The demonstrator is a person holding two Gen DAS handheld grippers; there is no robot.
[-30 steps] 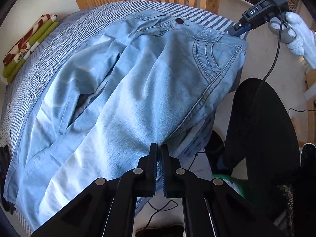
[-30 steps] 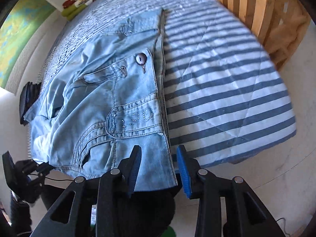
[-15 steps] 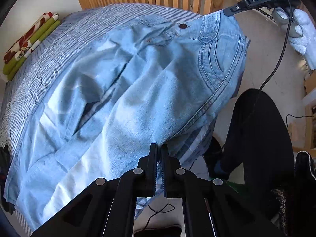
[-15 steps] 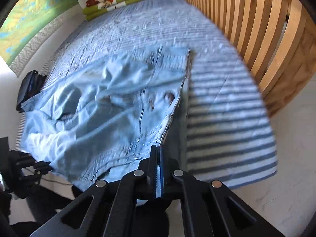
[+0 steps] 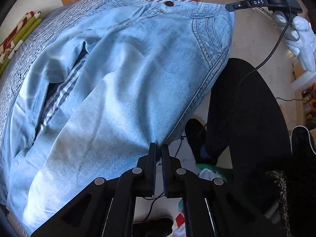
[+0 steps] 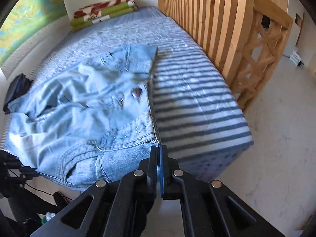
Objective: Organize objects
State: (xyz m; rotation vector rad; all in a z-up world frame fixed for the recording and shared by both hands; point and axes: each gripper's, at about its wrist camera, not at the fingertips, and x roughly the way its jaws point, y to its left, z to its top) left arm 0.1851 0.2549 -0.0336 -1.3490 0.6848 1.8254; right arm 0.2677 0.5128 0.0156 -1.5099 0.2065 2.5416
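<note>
Seen from the left wrist, the light blue jeans [image 5: 122, 83] lie spread over the bed [image 5: 29, 45], covered in a striped sheet, and hang past its near edge. The left gripper [image 5: 158, 148] has its jaws pinched on the outer seam of a trouser leg, and they are just easing apart. At the upper right the right gripper [image 5: 230, 7], held by a gloved hand [image 5: 302, 37], meets the waistband corner.

Seen from the right wrist, the right gripper [image 6: 158, 150] has its jaws closed tight on that waistband corner at the bed's near edge. The jeans [image 6: 83, 106] are blurred. Folded blankets [image 6: 102, 13] sit at the bed's far end, and a wooden slatted frame [image 6: 213, 23] stands along its right side.
</note>
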